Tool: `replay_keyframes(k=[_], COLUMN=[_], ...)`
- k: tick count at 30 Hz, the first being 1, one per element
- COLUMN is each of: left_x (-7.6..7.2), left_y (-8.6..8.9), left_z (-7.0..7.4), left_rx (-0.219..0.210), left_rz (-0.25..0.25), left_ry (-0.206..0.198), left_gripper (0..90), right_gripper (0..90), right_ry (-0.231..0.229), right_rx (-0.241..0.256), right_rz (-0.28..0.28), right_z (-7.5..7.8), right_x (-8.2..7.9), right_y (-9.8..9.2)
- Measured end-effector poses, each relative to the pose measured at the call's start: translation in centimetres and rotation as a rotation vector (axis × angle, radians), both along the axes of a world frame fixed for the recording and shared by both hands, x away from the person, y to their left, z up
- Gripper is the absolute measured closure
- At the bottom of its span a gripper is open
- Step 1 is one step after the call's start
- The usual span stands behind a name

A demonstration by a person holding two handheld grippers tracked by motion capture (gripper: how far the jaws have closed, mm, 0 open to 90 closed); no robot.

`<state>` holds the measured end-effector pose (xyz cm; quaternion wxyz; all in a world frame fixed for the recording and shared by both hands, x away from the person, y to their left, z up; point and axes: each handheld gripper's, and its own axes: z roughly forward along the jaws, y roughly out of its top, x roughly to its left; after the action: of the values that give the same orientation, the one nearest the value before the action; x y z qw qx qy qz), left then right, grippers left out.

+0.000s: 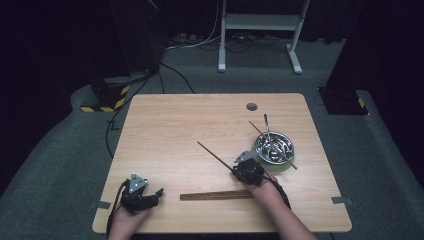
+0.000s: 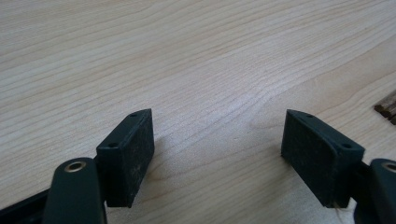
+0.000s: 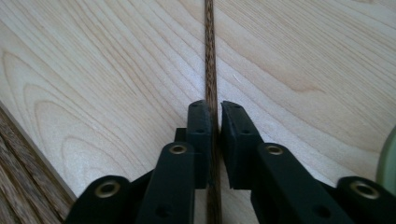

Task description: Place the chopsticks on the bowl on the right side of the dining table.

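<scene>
Your right gripper (image 3: 215, 116) clamps one dark wooden chopstick (image 3: 210, 56); another leans in the round metal bowl (image 1: 274, 148) with cutlery; your left gripper (image 2: 217, 154) gapes empty.

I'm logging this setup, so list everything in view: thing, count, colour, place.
table: one, light wood, centre, with a round hole near its far edge
bowl: one, metal with a green rim, right part of the table, holding metal cutlery
held chopstick: one, dark brown, clamped in the right gripper and pointing to the far left
chopstick on the bowl: one, brown, lying across the bowl
laid chopsticks: a dark brown row, count unclear, near edge of the table
frame: one, white metal, on the floor beyond the table
floor cables: several, black and white, far floor
left gripper: one, black, near left, jaws wide apart
right gripper: one, black, near the bowl
hands: two, at the near edge
</scene>
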<state>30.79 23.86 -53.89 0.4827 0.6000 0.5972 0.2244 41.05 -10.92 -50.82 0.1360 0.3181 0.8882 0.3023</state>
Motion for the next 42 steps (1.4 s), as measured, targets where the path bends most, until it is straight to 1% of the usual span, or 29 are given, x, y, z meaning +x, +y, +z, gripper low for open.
replay_keyframes(k=[1, 3, 4, 7, 9, 10, 13, 14, 16, 19, 21, 22, 30, 31, 32, 35, 38, 40, 42], left_x=[0.0, 0.0, 0.0, 0.0, 0.0, 0.0, 0.0, 0.0, 0.0, 0.0, 0.0, 0.0, 0.0, 0.0, 0.0, 0.0, 0.0, 0.0, 0.0], left_y=[0.0, 0.0, 0.0, 0.0, 0.0, 0.0, 0.0, 0.0, 0.0, 0.0, 0.0, 0.0, 0.0, 0.0, 0.0, 0.0, 0.0, 0.0, 0.0], left_z=[0.0, 0.0, 0.0, 0.0, 0.0, 0.0, 0.0, 0.0, 0.0, 0.0, 0.0, 0.0, 0.0, 0.0, 0.0, 0.0, 0.0, 0.0, 0.0], left_rx=[0.0, -0.001, 0.0, -0.001, -0.001, -0.001, -0.004, -0.004, -0.001, 0.0, 0.0, 0.0, 0.0, -0.001, 0.0, 0.002, 0.001, 0.001, 0.002], left_rz=[0.0, 0.0, -0.002, 0.001, 0.0, -0.002, 0.0, 0.001, 0.0, 0.0, -0.001, -0.001, -0.001, 0.0, 0.0, -0.002, -0.001, -0.002, -0.002], left_ry=[0.0, -0.001, 0.001, 0.0, 0.0, 0.001, -0.001, -0.002, 0.0, 0.0, 0.0, 0.0, 0.0, -0.001, 0.0, 0.0, 0.0, 0.0, 0.0], left_gripper=[25.4, 25.4, 25.4, 25.4, 25.4, 25.4, 25.4, 25.4, 25.4, 25.4, 25.4, 25.4, 25.4, 25.4, 25.4, 25.4, 25.4, 25.4, 25.4], right_gripper=[75.3, 75.0, 75.1, 76.4, 76.9, 76.9, 76.7, 76.5, 76.4, 76.3, 76.2, 76.2, 76.8, 77.4, 80.9, 83.1, 83.2, 83.3, 83.6], right_ry=[-0.01, 0.01, -0.001, -0.009, -0.014, 0.001, -0.005, 0.014, 0.015, 0.018, 0.022, 0.015, 0.017, 0.017, 0.034, 0.031, 0.034, 0.044, 0.042], right_rx=[-0.004, -0.006, -0.009, -0.023, -0.024, -0.021, -0.016, -0.008, -0.007, -0.009, -0.003, -0.002, 0.005, 0.002, 0.001, -0.007, -0.009, -0.005, -0.007], right_rz=[-0.003, 0.009, 0.011, 0.035, 0.03, 0.036, 0.032, 0.037, 0.032, 0.048, 0.048, 0.047, 0.052, 0.052, 0.063, 0.064, 0.065, 0.055, 0.061], right_z=[0.0, 0.1, 0.0, 0.1, 0.0, 0.1, 0.0, 0.1, 0.1, 0.1, 0.1, 0.0, 0.0, 0.0, 0.1, 0.1, 0.2, 0.2, 0.2], right_x=[0.1, 0.4, 0.6, 1.0, 1.0, 1.1, 1.3, 1.4, 1.4, 1.6, 1.6, 1.7, 1.9, 1.9, 1.9, 1.9, 2.0, 1.9, 2.0], right_y=[0.1, 0.2, 0.5, 1.5, 1.7, 1.9, 1.8, 1.6, 1.6, 1.6, 1.7, 1.7, 1.8, 1.8, 1.9, 2.1, 2.1, 2.2, 2.2])
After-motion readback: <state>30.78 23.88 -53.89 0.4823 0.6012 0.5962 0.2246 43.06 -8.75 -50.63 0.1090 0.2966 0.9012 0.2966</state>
